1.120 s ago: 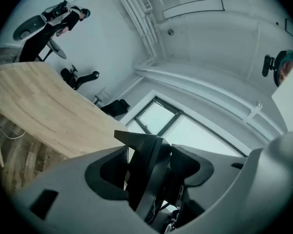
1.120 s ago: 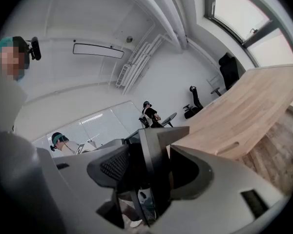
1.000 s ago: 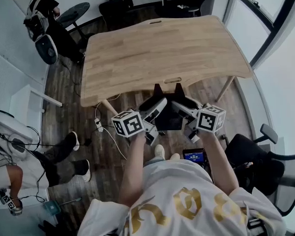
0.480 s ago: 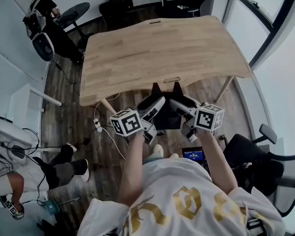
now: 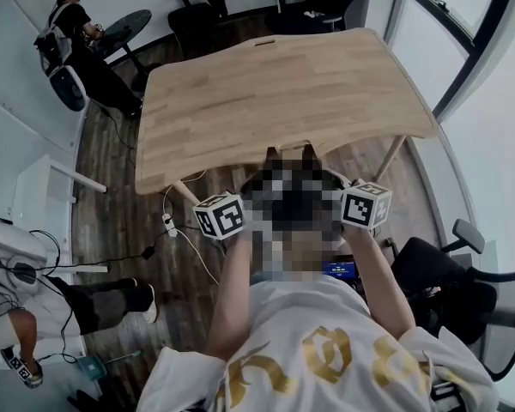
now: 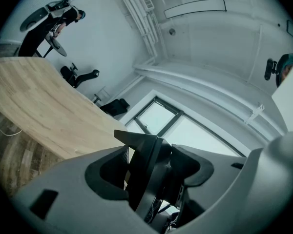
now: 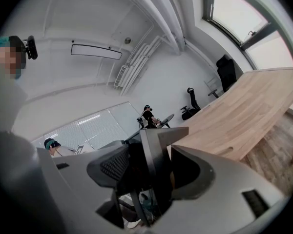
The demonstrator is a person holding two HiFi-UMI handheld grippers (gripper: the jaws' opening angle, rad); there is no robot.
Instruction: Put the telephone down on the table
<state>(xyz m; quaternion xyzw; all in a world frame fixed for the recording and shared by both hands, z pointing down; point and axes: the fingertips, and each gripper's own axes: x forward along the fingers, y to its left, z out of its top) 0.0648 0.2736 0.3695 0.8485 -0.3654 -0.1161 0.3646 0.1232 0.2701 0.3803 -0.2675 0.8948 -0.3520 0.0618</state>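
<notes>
left gripper + right gripper both clamped on the telephone | crept forward a bit | table just ahead, phone's not down yet

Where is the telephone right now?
The telephone is gripped by both the left gripper and the right gripper, at the head view's middle, in the air by the near edge of the wooden table, not on it.

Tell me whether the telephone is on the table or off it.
Off it. The left gripper and right gripper each clamp the telephone in the air, with the table lying beyond it.
</notes>
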